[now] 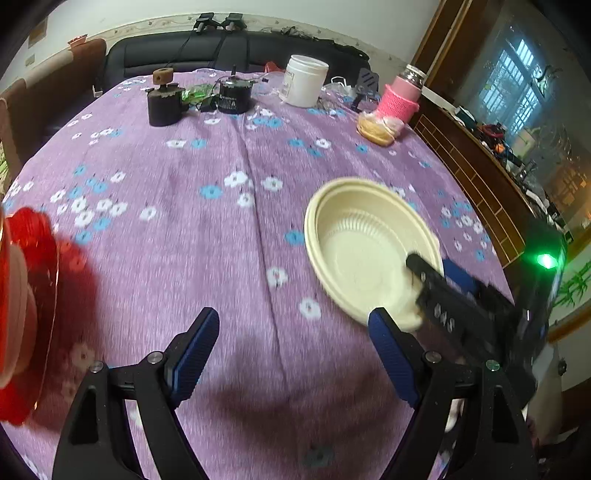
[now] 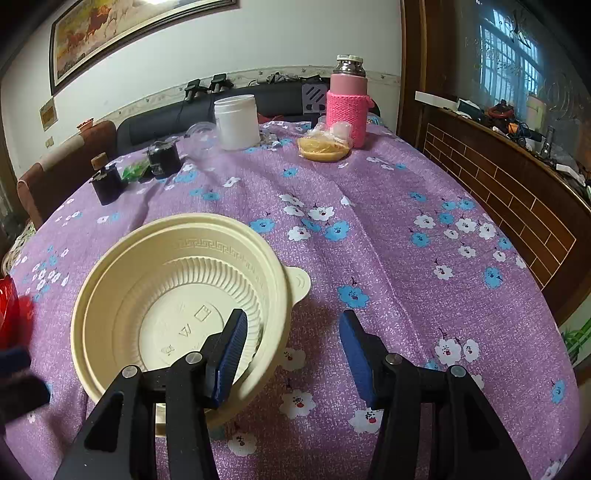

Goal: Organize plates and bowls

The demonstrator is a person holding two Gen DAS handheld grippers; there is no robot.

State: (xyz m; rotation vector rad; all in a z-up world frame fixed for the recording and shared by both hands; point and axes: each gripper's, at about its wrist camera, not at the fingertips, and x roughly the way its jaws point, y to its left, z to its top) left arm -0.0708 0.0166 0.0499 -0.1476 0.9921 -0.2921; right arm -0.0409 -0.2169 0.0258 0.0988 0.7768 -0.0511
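Straddling the near rim of the cream bowl (image 2: 177,306) on the purple tablecloth (image 2: 369,229), the right gripper (image 2: 291,354) stands apart, unclamped. Left gripper (image 1: 291,354) hangs apart, empty, beside red dishes (image 1: 26,295). Next probably calls for pinching that rim.

White wall with framed painting (image 2: 110,33), dark sofa (image 1: 207,51), brick-patterned wooden counter (image 2: 517,199), daylit window (image 2: 506,55) at right

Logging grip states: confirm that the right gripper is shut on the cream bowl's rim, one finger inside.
Not quite. In the right wrist view the right gripper is open, straddling the cream bowl rim; one finger is inside, as stated.
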